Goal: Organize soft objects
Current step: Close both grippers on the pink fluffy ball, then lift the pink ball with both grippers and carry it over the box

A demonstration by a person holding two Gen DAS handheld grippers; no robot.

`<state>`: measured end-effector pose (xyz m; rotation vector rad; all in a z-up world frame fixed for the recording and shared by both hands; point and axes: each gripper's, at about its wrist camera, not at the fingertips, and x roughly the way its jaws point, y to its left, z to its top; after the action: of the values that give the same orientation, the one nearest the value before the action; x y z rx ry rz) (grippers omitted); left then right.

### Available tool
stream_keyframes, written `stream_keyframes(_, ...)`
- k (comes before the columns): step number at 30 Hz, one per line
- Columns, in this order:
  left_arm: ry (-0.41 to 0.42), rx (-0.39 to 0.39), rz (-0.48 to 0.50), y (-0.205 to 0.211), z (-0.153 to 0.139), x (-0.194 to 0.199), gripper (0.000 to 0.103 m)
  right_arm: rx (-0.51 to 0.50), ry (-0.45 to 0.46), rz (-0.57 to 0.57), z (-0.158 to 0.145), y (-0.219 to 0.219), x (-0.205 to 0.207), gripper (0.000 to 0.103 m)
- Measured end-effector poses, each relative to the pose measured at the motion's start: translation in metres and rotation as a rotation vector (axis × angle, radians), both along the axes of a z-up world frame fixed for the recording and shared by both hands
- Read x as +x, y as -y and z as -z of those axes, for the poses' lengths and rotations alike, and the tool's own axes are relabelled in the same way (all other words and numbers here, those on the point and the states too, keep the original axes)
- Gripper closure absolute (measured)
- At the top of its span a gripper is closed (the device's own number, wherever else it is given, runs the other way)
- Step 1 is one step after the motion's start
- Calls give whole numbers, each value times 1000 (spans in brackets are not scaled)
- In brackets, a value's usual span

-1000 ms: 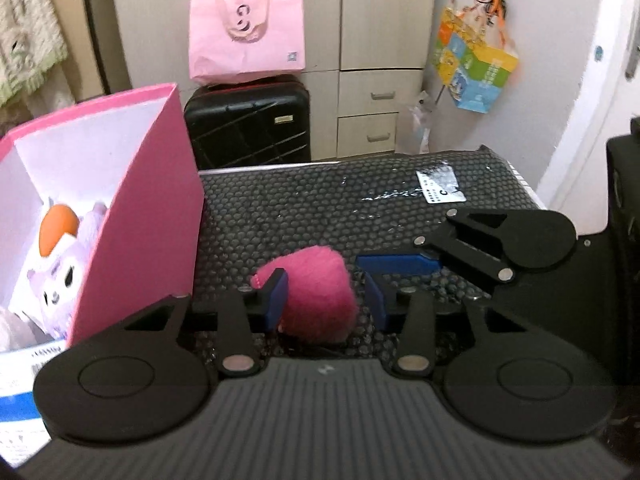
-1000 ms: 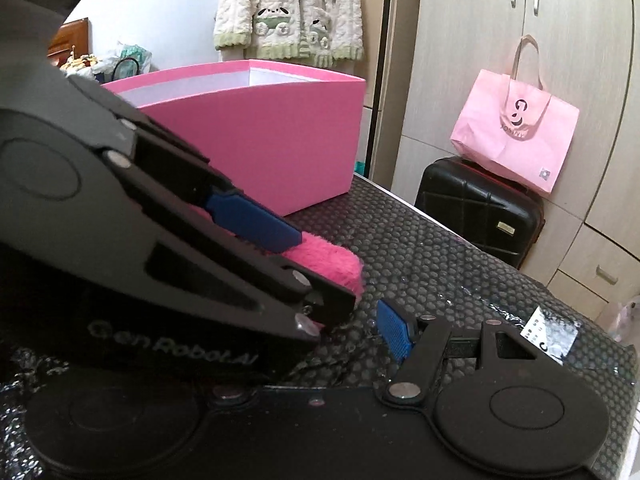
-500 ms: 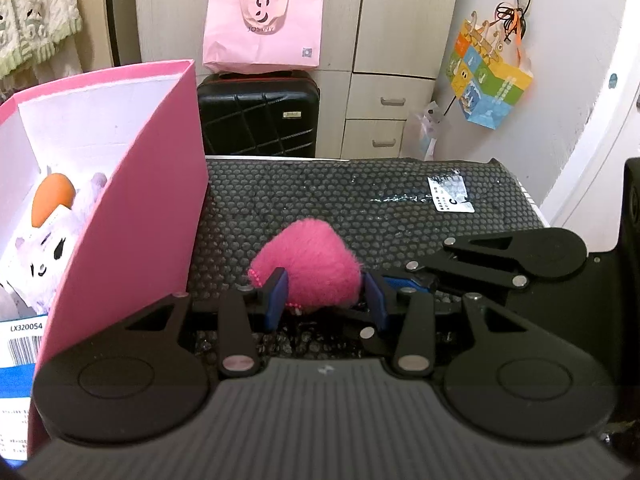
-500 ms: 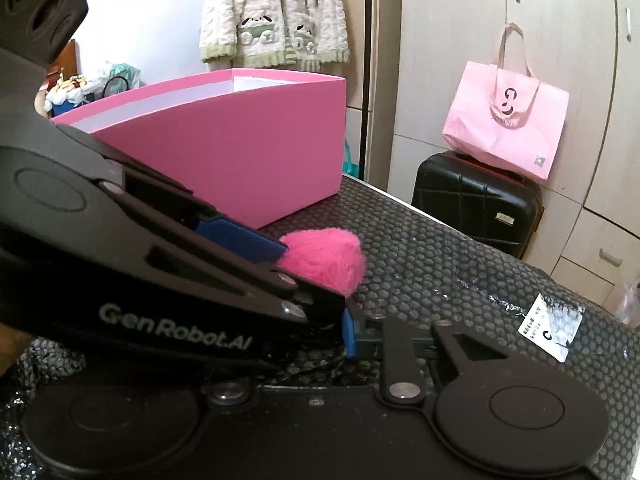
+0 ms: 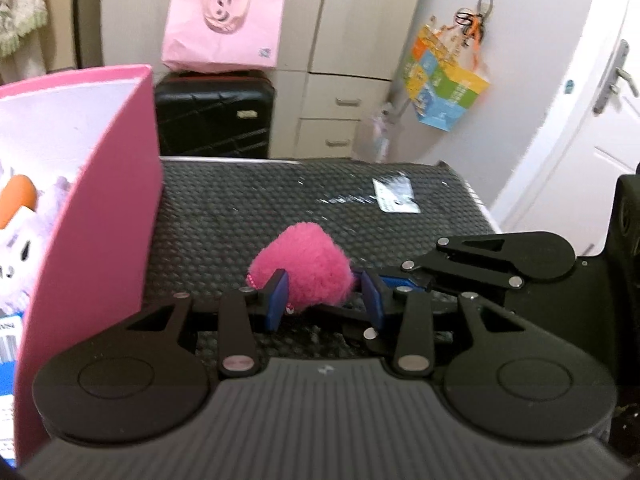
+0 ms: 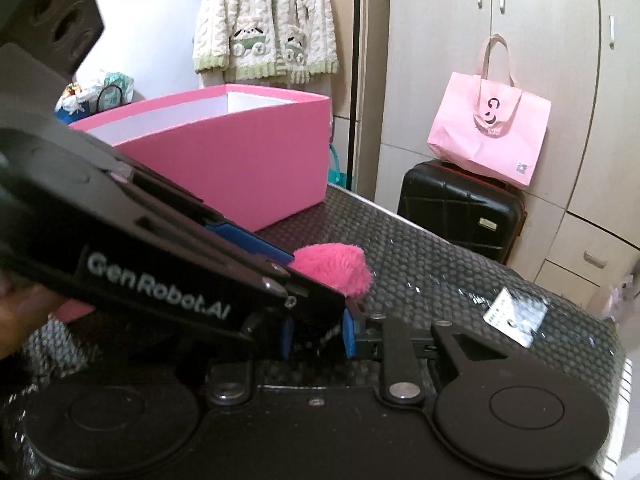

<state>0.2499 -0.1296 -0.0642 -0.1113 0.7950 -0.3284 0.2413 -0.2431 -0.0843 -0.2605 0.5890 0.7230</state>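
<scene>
My left hand-held gripper (image 5: 322,295) has its two blue pads on the sides of a fluffy pink plush toy (image 5: 306,270). Its jaws are closing on the toy right now, and the fur bulges out in front of the pads. The toy sits in the middle of the left wrist picture, on the black bumpy mat that covers the counter (image 5: 248,216).

My right hand-held gripper (image 6: 316,334) is low in the middle of the right wrist picture. Its blue pads are close together, almost shut. The tip of the left hand-held gripper and the toy's dark underside fill the gap between them, so I cannot tell if they pinch anything. In the left wrist picture this gripper comes in from the right, and its tip is just beside the toy.

A big pink box (image 5: 100,216) stands at the left of the left wrist picture, on the counter. Inside it I see a white and purple stuffed animal (image 5: 24,232) with an orange spot on top.

A white sticker (image 5: 396,196) lies on the mat, farther back and to the right. Behind the counter a pink tote bag (image 5: 222,26) rests on a black suitcase (image 5: 214,116).
</scene>
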Motion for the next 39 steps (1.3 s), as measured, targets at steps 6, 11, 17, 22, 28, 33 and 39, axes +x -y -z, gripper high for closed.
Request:
stream_keyframes(6, -67, -127, 78, 1, 3, 0, 60, -33, 9, 6, 0, 10, -11, 45)
stream_keyframes(11, 45, -80, 42, 3, -8, -6, 50, -52, 13, 9, 3, 12, -9, 32)
stream_keyframes(17, 12, 7, -17, 9, 7, 9, 42, -28, -7, 44, 7, 13, 1, 33)
stream_keyframes(22, -39, -38, 3, 8, 20, 12, 45, 5, -39, 31, 10, 13, 4, 49)
stream_keyframes(28, -34, -56, 16, 7, 17, 4, 49, 45, -82, 36, 7, 16, 1, 59)
stream_keyframes(33, -29, -63, 45, 5, 9, -10, 51, 70, -88, 56, 1, 19, -12, 59)
stream_keyframes(39, -42, -73, 100, 0, -2, -30, 52, 83, -129, 121, -10, 18, -37, 59)
